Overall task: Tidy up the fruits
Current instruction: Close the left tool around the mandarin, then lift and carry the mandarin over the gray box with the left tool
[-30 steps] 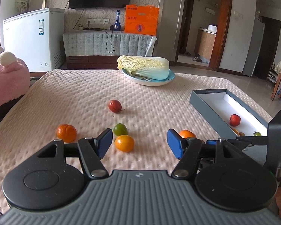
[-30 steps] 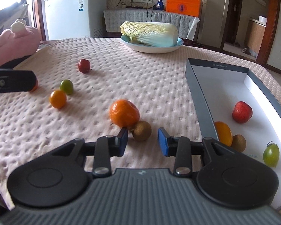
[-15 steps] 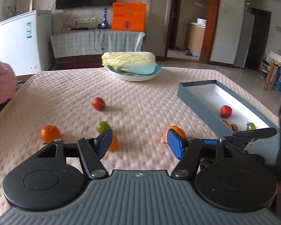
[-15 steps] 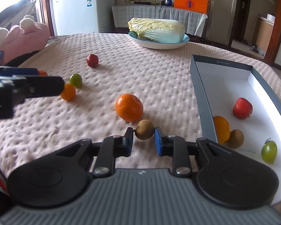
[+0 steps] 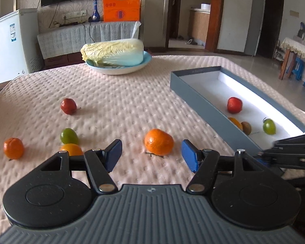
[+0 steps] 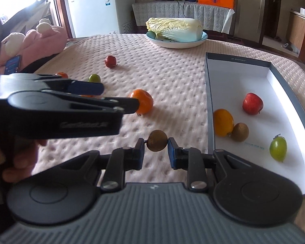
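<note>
Kiwi (image 6: 157,140) clamped in right gripper (image 6: 157,149) shows only there; left gripper (image 5: 151,156) gapes before tangerine (image 5: 158,144).

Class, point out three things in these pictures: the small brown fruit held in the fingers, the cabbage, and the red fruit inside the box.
Small brown fruit (image 6: 157,141), right wrist view, its middle.
Cabbage (image 6: 175,29), right wrist view, leafy body.
Red fruit (image 6: 252,103), right wrist view, its front.

Left gripper (image 5: 151,155) agape — right gripper (image 6: 157,149) clamped

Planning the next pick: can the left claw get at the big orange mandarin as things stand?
Probably yes. The left claw is open and empty, the mandarin lies just ahead between its fingers, and only bare tablecloth lies between.
</note>
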A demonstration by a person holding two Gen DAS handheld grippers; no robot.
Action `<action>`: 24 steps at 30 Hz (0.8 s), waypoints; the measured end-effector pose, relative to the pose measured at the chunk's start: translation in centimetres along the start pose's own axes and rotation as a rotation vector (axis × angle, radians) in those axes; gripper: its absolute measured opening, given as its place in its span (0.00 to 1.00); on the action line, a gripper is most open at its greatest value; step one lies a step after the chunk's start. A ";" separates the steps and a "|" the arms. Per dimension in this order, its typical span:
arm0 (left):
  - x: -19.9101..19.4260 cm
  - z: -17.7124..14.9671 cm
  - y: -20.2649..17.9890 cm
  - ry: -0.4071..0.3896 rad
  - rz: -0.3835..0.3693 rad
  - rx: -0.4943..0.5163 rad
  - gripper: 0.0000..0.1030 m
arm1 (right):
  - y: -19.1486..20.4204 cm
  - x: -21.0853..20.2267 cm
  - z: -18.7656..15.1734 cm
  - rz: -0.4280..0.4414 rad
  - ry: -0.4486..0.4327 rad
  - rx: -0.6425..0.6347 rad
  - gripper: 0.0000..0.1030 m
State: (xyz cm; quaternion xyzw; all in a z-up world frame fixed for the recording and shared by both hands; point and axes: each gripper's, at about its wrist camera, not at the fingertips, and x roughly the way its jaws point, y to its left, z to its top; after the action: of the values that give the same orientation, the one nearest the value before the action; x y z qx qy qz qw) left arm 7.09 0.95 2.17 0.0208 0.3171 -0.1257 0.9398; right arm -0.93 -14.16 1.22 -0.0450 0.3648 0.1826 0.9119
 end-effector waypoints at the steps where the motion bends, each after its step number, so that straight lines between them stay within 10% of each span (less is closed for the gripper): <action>1: 0.5 0.0 -0.1 0.003 0.001 0.000 0.68 | -0.2 -0.2 -0.1 0.001 0.001 -0.003 0.27; 24: 4.7 0.0 -0.6 0.062 0.034 -0.045 0.42 | -2.0 -2.1 -0.4 0.031 -0.028 0.009 0.27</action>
State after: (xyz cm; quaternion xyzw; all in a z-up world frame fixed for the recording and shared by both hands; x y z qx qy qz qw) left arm 10.54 -0.65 -0.58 0.0087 0.3486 -0.1019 0.9317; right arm -1.84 -16.69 2.27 -0.0325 0.3535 0.1957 0.9141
